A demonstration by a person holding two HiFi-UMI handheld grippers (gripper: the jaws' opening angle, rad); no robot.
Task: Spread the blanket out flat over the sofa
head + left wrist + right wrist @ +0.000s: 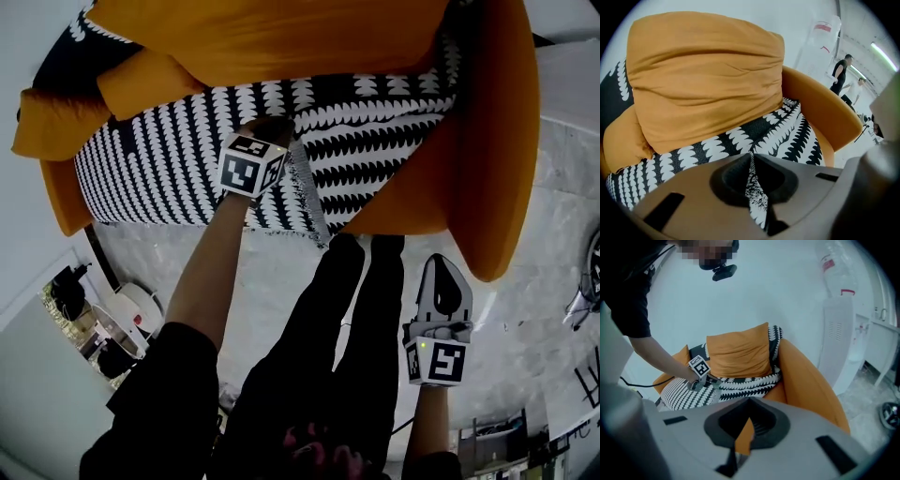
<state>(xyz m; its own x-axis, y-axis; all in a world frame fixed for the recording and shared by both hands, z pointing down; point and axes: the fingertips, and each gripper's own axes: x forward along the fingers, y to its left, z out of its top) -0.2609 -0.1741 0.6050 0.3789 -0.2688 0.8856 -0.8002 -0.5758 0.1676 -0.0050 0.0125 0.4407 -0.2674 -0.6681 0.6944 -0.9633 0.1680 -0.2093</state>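
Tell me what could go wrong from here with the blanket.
The left gripper pinches only a thin fold of the blanket, which may slip free. The orange cushion sits on the blanket, so pulling could drag it. The right gripper is off the sofa; a one-sided pull may skew the blanket.

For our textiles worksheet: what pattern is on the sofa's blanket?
Blanket: black-and-white scalloped rows; head view.

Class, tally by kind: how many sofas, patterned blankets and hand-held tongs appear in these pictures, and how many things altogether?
sofa: 1
blanket: 1
tongs: 2, left tongs and right tongs
Total: 4
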